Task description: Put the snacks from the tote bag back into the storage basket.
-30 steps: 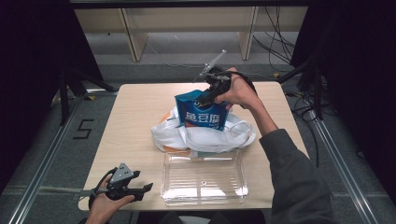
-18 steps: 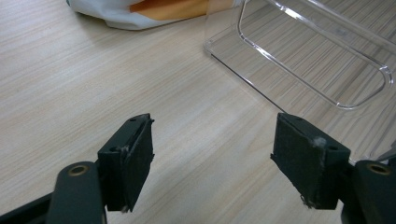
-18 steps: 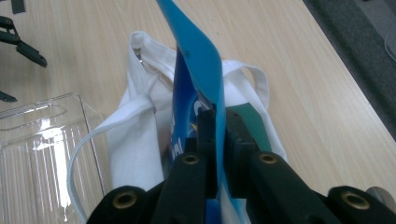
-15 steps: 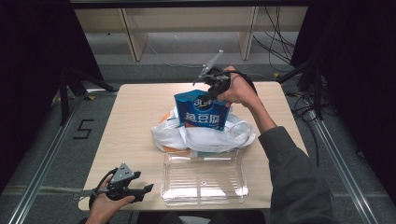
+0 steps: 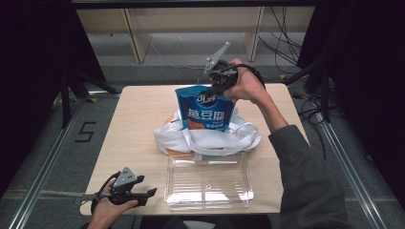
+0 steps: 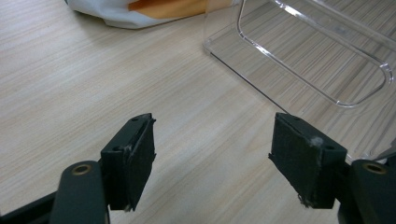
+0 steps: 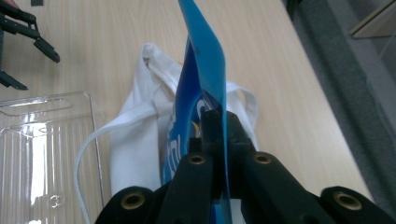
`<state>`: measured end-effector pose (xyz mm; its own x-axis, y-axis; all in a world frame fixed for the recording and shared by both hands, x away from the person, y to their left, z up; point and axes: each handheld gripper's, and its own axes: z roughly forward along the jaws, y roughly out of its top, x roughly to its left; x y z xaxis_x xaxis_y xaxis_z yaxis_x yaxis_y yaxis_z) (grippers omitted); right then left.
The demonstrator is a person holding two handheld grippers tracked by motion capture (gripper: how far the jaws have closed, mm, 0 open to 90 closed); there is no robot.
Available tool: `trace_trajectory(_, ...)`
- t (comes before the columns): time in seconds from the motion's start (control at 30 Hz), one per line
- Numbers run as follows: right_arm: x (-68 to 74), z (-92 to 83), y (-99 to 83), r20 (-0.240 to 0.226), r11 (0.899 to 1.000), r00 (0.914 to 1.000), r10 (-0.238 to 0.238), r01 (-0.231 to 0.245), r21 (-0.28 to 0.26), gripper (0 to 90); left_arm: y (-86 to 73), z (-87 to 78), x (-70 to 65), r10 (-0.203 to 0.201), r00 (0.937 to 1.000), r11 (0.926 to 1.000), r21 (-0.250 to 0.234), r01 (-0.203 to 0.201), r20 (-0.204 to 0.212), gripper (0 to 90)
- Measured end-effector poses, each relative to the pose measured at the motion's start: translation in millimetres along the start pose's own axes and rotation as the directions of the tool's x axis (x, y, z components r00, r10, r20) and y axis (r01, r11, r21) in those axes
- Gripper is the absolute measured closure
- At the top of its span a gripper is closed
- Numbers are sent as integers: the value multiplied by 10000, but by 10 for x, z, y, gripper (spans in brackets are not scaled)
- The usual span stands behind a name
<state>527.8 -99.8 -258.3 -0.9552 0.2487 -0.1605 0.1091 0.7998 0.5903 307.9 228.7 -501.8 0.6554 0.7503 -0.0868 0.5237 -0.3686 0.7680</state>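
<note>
Two grippers are mine to run here. My right gripper (image 5: 213, 88), at about one o'clock on the table (image 5: 138, 119), is clamped on the top edge of the blue snack pouch (image 5: 206, 110); in the right gripper view the jaws pinch that thin seal flat between them. The pouch stands upright, its lower part sunk in the white bag (image 5: 210, 138) near the table's middle. My left gripper (image 5: 143, 193) rests low at seven o'clock with its jaws spread apart over bare wood, holding nothing. The clear tray (image 5: 208, 202) sits at six o'clock, just beside the bag. I'd judge the step is drawing the pouch out: lift straight up, slowly, so the bag's handles don't snag, and hold the pinch firm since the seal is slippery.
</note>
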Motion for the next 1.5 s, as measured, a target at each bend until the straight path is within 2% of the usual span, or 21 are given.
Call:
trace_trajectory(0.03,5,-38,15,2,10000,10000,3,-3,-18,900,12,-16,18,321,9995,9993,187,-321,8,298)
trace_trajectory(0.07,23,-94,40,-15,9999,10000,88,-89,-142,900,12,-12,14,276,9996,9995,127,-276,6,297)
trace_trajectory(0.1,24,-134,58,17,9999,10000,-38,39,-111,900,5,0,-2,-24,10000,10000,13,24,-44,297)
trace_trajectory(0.23,54,-300,153,105,9993,9994,-341,342,-116,900,7,-16,33,324,9995,9994,85,-323,-41,294)
trace_trajectory(0.27,73,-350,177,193,9997,9996,-229,231,-89,900,6,-14,35,333,9994,9994,72,-333,-39,293)
trace_trajectory(0.37,95,-490,256,312,9992,9988,-369,374,-161,900,8,-15,32,348,9994,9993,164,-347,-45,285)
trace_trajectory(0.4,103,-540,276,330,9990,9987,-399,405,-167,900,5,2,17,113,9999,9999,-94,-113,-64,284)
trace_trajectory(0.47,132,-645,319,412,9987,9981,-457,466,-195,900,1,-12,25,130,9999,9998,116,-130,-32,277)
trace_trajectory(0.6,188,-783,344,455,9983,9979,-458,474,-347,900,5,-8,22,-107,9997,9999,18,108,-240,263)
trace_trajectory(0.7,231,-870,353,509,9982,9974,-511,525,-280,900,15,-33,45,262,9995,9994,214,-259,-170,261)
trace_trajectory(0.8,278,-965,354,556,9987,9976,-417,432,-260,900,15,-23,33,84,9995,9999,-118,-87,-301,261)
trace_trajectory(0.83,283,-992,359,522,9978,9968,-603,616,-250,900,18,-24,33,57,9995,10000,-30,-58,-298,260)
trace_trajectory(0.87,310,-1026,358,554,9987,9974,-457,469,-222,900,13,-15,24,15,9994,9998,-177,-21,-342,260)
trace_trajectory(0.9,313,-1056,359,533,9979,9969,-581,596,-256,900,11,-15,28,39,9996,9999,-147,-43,-264,260)
trace_trajectory(0.93,342,-1089,355,573,9988,9975,-405,420,-255,900,16,-17,25,-9,9996,10000,-64,7,-288,260)
trace_trajectory(1.0,383,-1150,354,475,9977,9972,-577,592,-321,900,14,-20,31,47,9996,10000,-61,-48,-261,260)
trace_trajectory(1.07,428,-1194,354,399,9970,9971,-646,662,-389,900,11,-11,28,-159,9995,9999,-1,160,-277,260)
trace_trajectory(1.33,635,-1317,333,284,9971,9969,-739,744,-152,900,7,-9,33,-92,9994,9999,49,93,-338,259)
trace_trajectory(1.4,672,-1334,315,230,9966,9964,-816,819,-115,900,8,-20,44,112,9997,9996,247,-106,-231,258)
trace_trajectory(1.47,719,-1339,298,204,9967,9967,-788,791,-160,900,3,1,25,-73,9996,10000,-27,72,-259,258)
trace_trajectory(1.5,744,-1339,294,136,9966,9966,-810,812,-145,900,7,-7,34,58,9998,9999,143,-55,-209,258)
